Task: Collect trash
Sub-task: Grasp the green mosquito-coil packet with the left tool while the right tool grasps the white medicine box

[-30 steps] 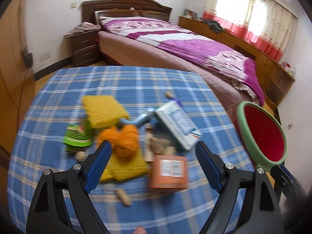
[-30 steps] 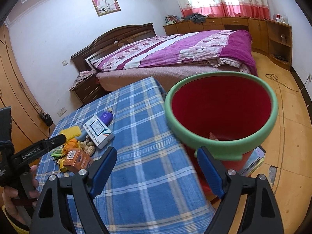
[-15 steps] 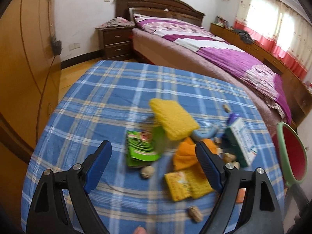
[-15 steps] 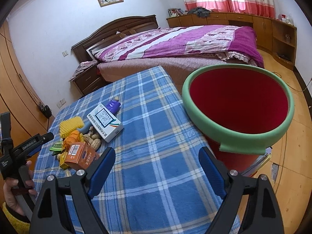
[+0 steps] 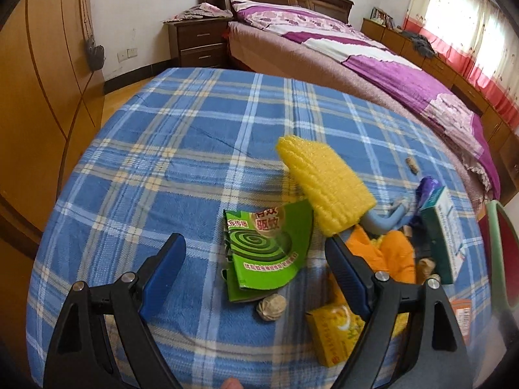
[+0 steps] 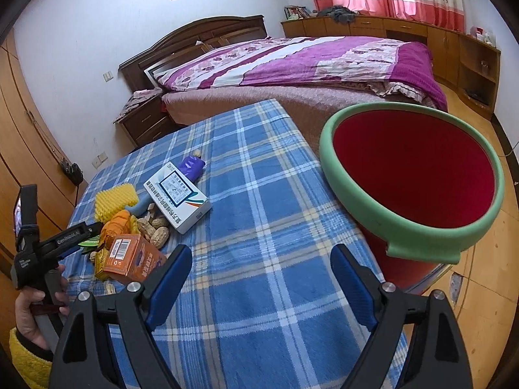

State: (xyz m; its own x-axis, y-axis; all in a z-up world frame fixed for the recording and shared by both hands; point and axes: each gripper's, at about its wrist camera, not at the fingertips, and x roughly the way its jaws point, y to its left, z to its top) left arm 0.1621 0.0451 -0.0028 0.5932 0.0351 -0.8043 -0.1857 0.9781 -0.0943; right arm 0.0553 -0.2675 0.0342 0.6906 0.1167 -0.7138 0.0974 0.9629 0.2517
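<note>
Since a second ago, we see the left gripper (image 5: 254, 256) has swung leftward across the pile and dropped closer to the blue plaid table (image 5: 168, 149). The orange box sat between its jaws then; now the green packet (image 5: 267, 253) lies under the gap, and the orange box (image 6: 129, 254) has slid to the right edge of the left view. The bin (image 6: 412, 175) filled more of the right view earlier; it now sits further right, with more table showing. The right gripper (image 6: 261, 278) has shifted only a little.

Counting the trash on the table: one green packet, one orange box, one white box (image 6: 176, 199), one yellow box (image 5: 334, 329), one yellow foam net (image 5: 324, 188), one purple wrapper (image 6: 192, 167), and orange peel (image 5: 386, 256). We make out about four peanuts (image 6: 155, 230) in the right view, and one round shell (image 5: 271, 306) just below the packet. All of it lies clustered on the left part of the table, well apart from the one red bin with a green rim, which stands off the table's right edge.

The left gripper tilts steeply down over the packet, jaws spread wide, gripping nothing. A hand (image 6: 35, 308) in a yellow sleeve (image 6: 27, 358) holds its handle. The right gripper points down at bare cloth between pile and bin, jaws wide and empty.
</note>
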